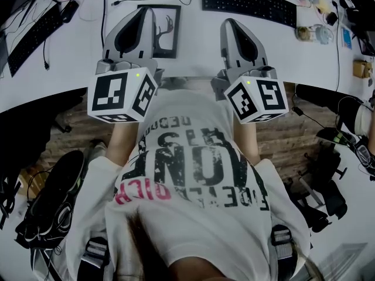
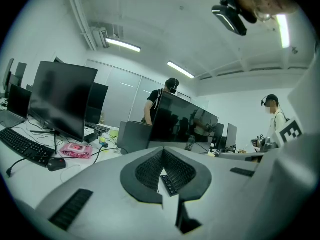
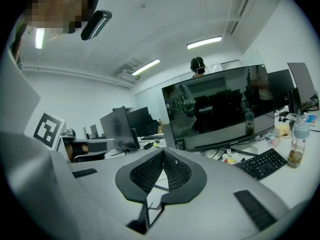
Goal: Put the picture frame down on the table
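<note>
The left gripper (image 2: 163, 151) has its two dark bumpy pads pressed together with nothing between them. The right gripper (image 3: 163, 151) is the same, squeezed closed and holding nothing. Both point forward, side by side, over the near edge of the big white table (image 1: 193, 45). The black square picture frame with a deer drawing inside (image 1: 167, 31) sits on the table just past the tip of the left gripper and is partly hidden behind it. I cannot tell if it stands up, leans back or lies flat. If it stands, here is what could go wrong. A closed gripper pushed forward would bump it, and it could fall over hard, so I think the jaws need to open first. The edge of the frame looks thin and smooth, so a pinch on just a corner could slip and let it drop. The long black keyboard (image 1: 249, 3) lies close behind and a thin black wire (image 1: 105, 10) runs nearby, so a sliding frame could land on them or get caught
</note>
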Available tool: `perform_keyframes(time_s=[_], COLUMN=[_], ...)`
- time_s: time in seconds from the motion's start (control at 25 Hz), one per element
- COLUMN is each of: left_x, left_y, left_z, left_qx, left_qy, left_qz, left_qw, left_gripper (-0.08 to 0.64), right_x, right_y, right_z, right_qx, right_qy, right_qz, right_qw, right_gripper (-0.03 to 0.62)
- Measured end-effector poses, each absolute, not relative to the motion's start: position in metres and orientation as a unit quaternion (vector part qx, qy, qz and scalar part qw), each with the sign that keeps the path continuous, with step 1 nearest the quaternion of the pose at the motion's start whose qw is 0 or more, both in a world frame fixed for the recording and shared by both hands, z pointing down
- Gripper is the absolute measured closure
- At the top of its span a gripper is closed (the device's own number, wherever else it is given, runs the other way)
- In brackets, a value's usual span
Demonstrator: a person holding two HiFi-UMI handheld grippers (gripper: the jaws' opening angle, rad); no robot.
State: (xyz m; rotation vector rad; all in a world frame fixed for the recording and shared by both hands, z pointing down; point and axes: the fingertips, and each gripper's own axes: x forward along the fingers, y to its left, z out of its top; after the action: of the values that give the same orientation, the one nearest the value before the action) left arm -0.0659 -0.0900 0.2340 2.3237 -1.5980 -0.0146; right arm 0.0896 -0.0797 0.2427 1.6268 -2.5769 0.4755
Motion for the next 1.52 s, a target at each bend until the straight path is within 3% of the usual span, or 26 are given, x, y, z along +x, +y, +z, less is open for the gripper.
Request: perform_keyframes(time_s=[1.52], left_x=[-0.072], left_y=[-0.077], left_z=[0.252], left_qx=[0.812], left_qy=[-0.556], left_qz=[0.001], left_qw=[0.175], left_gripper=[0.557], right_x=[0.095], right_y=[-0.073], right_z=[0.248], right_qx=[0.537], right_qy=[-0.829], right_qz=[0.152], right_qw=[0.035], right_gripper=[0.592])
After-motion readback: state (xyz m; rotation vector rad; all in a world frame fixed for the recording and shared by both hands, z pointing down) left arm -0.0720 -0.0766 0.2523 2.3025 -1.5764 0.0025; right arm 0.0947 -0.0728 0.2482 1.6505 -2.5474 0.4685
